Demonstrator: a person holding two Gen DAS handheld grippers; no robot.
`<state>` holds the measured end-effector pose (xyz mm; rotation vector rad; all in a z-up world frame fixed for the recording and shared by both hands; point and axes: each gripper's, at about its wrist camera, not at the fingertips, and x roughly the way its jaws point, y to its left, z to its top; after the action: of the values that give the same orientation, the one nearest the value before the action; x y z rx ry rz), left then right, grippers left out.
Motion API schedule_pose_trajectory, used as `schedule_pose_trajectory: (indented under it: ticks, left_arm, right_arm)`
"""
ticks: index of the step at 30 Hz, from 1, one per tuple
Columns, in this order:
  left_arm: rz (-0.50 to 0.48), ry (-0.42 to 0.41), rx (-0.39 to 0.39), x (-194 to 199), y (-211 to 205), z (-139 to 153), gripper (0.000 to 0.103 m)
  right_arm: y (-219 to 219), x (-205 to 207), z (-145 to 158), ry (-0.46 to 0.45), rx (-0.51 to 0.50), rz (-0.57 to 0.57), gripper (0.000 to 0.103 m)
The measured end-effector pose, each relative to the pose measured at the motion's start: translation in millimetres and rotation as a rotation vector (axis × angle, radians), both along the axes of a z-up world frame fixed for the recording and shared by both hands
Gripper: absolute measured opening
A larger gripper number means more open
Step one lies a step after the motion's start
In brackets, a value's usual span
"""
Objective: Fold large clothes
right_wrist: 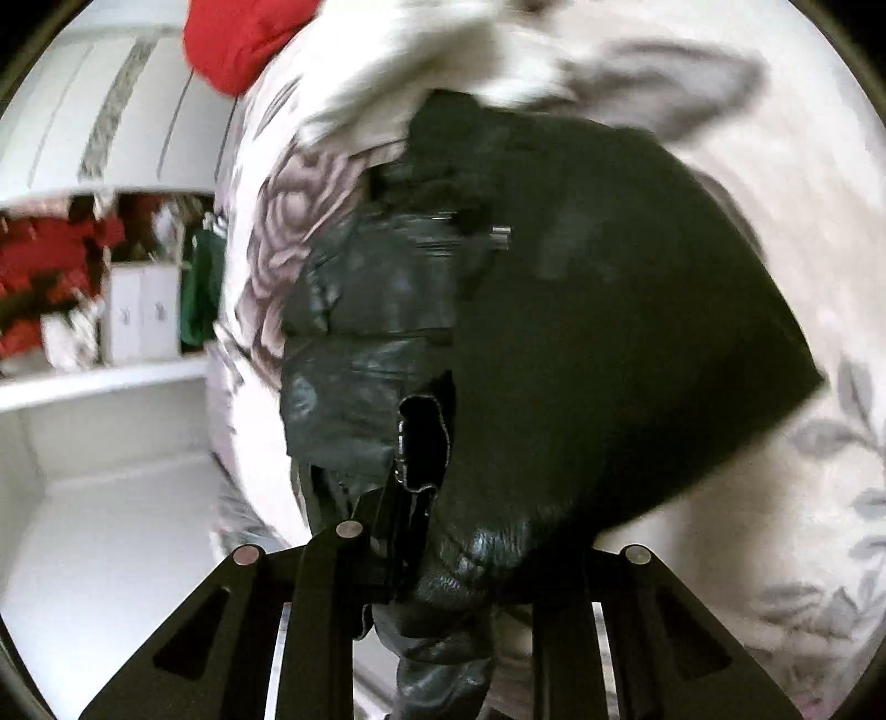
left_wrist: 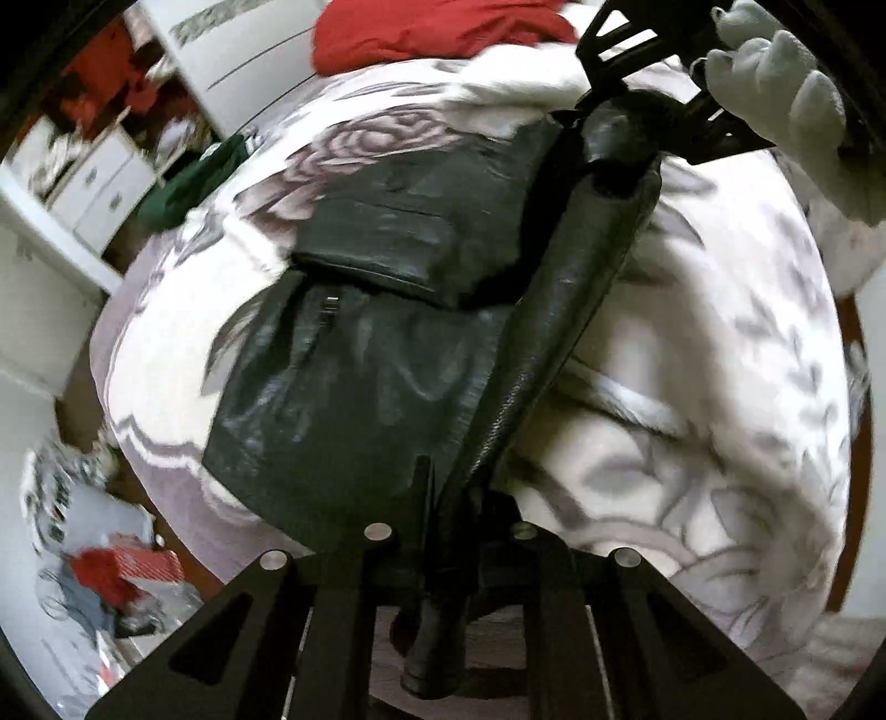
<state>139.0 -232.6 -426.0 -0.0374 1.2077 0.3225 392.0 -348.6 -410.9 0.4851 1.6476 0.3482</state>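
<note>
A black leather jacket (left_wrist: 360,387) lies on a bed under a white blanket with grey roses (left_wrist: 720,343). My left gripper (left_wrist: 451,520) is shut on one of its edges. That edge runs as a taut black strip (left_wrist: 559,310) up to my right gripper (left_wrist: 603,105), which a white-gloved hand (left_wrist: 797,99) holds at the top right. In the right wrist view the jacket (right_wrist: 609,332) hangs lifted and fills the middle. My right gripper (right_wrist: 437,554) is shut on a bunched fold of leather (right_wrist: 443,609). The jacket hides the fingertips there.
A red garment (left_wrist: 432,27) lies at the far end of the bed. A green garment (left_wrist: 188,183) hangs off the bed's left side. White drawers (left_wrist: 94,183) and a white shelf (right_wrist: 99,382) stand to the left. Clutter (left_wrist: 99,565) covers the floor at lower left.
</note>
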Motion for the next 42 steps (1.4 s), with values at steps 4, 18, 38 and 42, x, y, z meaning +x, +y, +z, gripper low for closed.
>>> schedule_pose_trajectory:
  ticks: [4,18,38,42]
  left_arm:
    - [0.101,-0.006,-0.092,5.1,65.5,5.9,0.008]
    - [0.371,0.115,-0.661,-25.2,274.0,-118.4,0.041]
    - [0.193,0.034,-0.645,62.5,282.1,-70.5,0.048]
    - [0.107,-0.050,-0.632,121.9,256.1,-52.3,0.048]
  right_arm:
    - [107.4,22.5,13.0,-0.027,-0.127,0.125,0.023]
    - [291.8,44.0,-78.0,0.101,-0.051,0.198,0.077]
    - [228.4,42.4,-66.4,0.054,0.079,0.041,0.050]
    - [163.0,49.4,-5.7,-0.081,-0.065,0.009,0.058]
